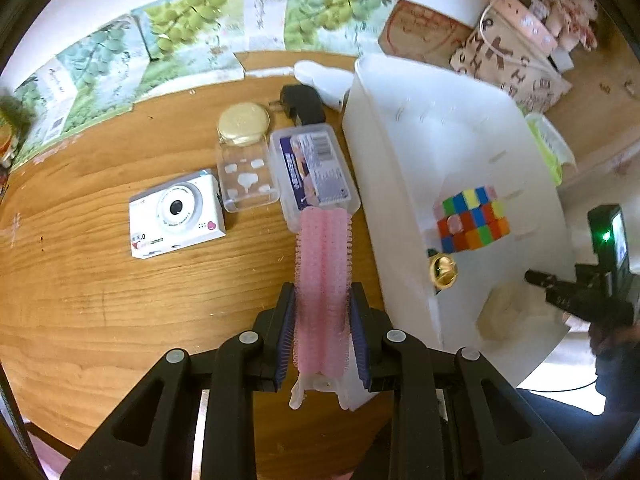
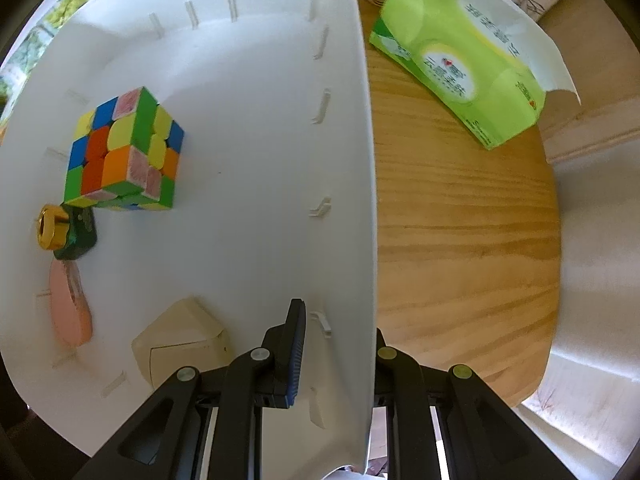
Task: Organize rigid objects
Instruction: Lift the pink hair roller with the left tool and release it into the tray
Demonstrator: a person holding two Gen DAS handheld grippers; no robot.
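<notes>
One pink hair roller (image 1: 322,280), light and springy, is clamped mid-length by the left gripper (image 1: 323,320); squeeze gently. The right gripper (image 2: 336,344) pinches the bin wall (image 2: 352,200).

The left gripper (image 1: 322,320) points steeply down, its jaws closed on a pink hair roller (image 1: 322,276). The right gripper (image 2: 336,356) points straight down, clamped on the white bin wall (image 2: 352,200).
</notes>
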